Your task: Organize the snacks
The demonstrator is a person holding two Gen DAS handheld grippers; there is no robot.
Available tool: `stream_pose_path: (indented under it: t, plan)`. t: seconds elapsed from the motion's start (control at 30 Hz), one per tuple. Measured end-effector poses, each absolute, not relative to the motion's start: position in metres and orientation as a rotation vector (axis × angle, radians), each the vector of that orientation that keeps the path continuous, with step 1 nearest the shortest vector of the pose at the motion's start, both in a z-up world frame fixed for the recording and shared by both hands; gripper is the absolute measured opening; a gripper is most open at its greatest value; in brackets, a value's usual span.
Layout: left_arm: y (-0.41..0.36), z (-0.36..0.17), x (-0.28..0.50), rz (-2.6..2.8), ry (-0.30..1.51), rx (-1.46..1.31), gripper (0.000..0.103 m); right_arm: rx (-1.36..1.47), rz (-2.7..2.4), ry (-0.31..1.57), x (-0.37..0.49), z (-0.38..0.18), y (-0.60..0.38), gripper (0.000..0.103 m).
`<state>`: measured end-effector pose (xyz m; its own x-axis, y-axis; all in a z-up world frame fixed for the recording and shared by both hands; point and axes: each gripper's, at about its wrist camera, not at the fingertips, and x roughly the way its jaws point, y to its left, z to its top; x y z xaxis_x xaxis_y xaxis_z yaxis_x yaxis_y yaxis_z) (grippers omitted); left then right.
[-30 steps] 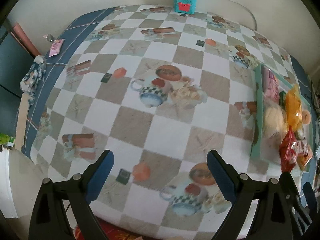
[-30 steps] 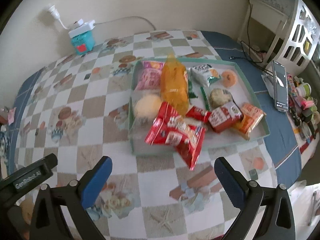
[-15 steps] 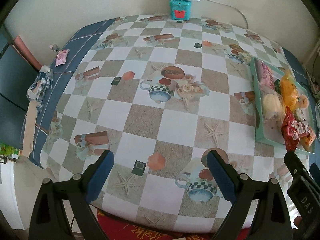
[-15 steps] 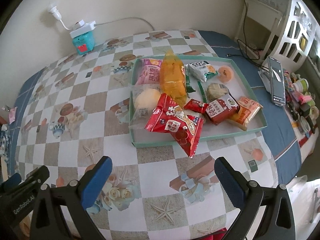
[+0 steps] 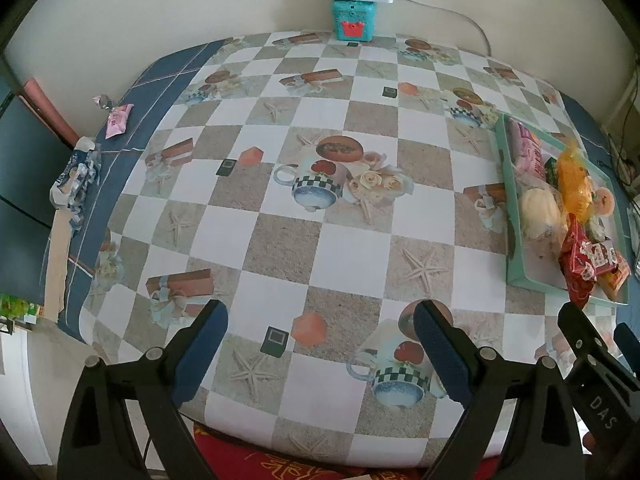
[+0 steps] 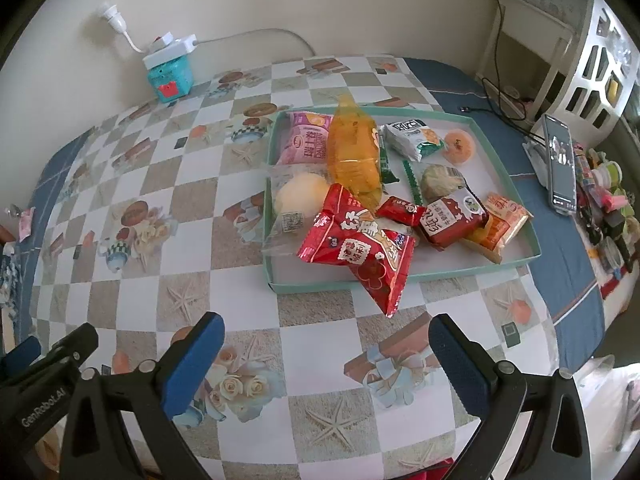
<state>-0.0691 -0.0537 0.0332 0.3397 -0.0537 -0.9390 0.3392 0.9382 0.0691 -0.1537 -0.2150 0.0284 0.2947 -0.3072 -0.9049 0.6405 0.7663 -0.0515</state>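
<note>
Left gripper (image 5: 320, 344), black w/ blue pads, jaws spread wide, nothing between them; it hangs over the near edge of the checkered tablecloth (image 5: 288, 240), well apart from the snacks. A teal box (image 5: 353, 20) w/ a white power strip on top sits at the far wall.

Right gripper (image 6: 326, 356), same build, jaws also spread, empty, near the front of the shallow teal cardboard tray (image 6: 516, 258) but not touching it.

In the tray, L to R in the right wrist view:
- pink wrapped pack (image 6: 305, 143), far-left corner, long axis running front-to-back.
- round pale bun in clear wrap (image 6: 301, 198), just in front of it.
- orange translucent bag (image 6: 354, 152), long axis front-to-back, narrow tip pointing at the far wall.
- big red foil snack bag (image 6: 360, 250), lying diagonal; its lower corner points toward the right gripper and hangs over the tray's front rim onto the cloth.
- small red packet (image 6: 401, 211), touching the red bag.
- white-green packet (image 6: 412, 138) and round orange jelly cup (image 6: 460, 146), at the back.
- dark red square pack (image 6: 454, 222) leaning on an orange pack (image 6: 502, 222), front-right.

A black phone (image 6: 560, 164) stands right of the tray.
</note>
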Motion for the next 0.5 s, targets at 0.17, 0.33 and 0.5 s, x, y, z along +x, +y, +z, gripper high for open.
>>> stream_pose_path:
  t: [0.17,0.33,0.5]
  plan:
    - [-0.0537,0.0325,-0.0686,-0.258,1.203,0.274,0.094,0.343,-0.645,1.109,-0.1523,0.0276,-0.2136,0.103]
    - [-0.0524,0.0295,-0.0678,-0.256,1.211,0.275,0.094,0.333,-0.641,1.112,-0.1512,0.0274,-0.2119,0.103]
    - [-0.0509,0.0285,-0.0667,-0.260,1.214,0.280,0.094,0.335,-0.642,1.112,-0.1505,0.0268,-0.2111,0.103]
